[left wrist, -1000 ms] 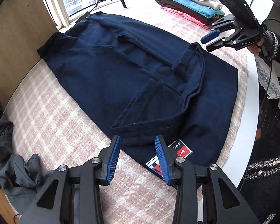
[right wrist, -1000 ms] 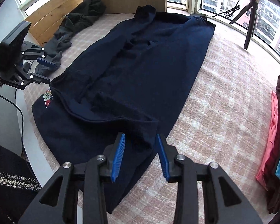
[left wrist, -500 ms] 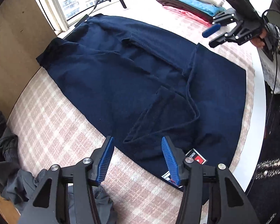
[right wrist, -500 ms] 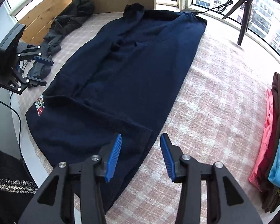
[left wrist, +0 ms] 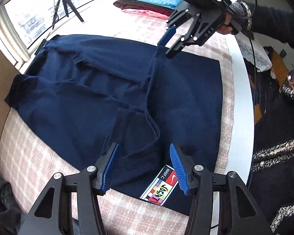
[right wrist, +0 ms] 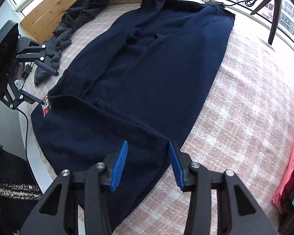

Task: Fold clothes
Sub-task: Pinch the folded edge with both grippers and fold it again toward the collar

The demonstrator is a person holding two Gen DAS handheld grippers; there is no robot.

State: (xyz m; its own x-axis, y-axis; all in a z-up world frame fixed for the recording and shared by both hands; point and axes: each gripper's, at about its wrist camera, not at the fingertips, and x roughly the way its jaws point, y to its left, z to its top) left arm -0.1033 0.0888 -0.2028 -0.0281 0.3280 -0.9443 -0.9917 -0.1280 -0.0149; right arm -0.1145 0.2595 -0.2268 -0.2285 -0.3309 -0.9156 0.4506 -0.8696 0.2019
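Note:
A navy garment (left wrist: 88,90) lies spread lengthwise on the checked tablecloth, its near band folded over along a seam. A colourful label patch (left wrist: 161,186) sits at its near corner. My left gripper (left wrist: 143,145) hovers just above that corner; its jaws are closing, and the blue pads touch no cloth. In the right wrist view the garment (right wrist: 156,78) runs away from me. My right gripper (right wrist: 147,142) hangs open over the other end of the folded band, gripping nothing. Each gripper shows in the other's view: right gripper (left wrist: 164,50), left gripper (right wrist: 49,87).
A stack of folded clothes (left wrist: 147,2) lies at the far side, also seen as the stack (right wrist: 292,166). A black tripod (right wrist: 274,13) stands by the window. A dark grey clothing heap (right wrist: 78,19) sits near the wooden wall. The white table edge (left wrist: 243,98) borders a person's dark sleeve.
Both grippers' jaws stand wider than a second ago. The folded band near them has settled flatter on the garment. The left gripper has shifted sideways and rolled, so the label shows more fully.

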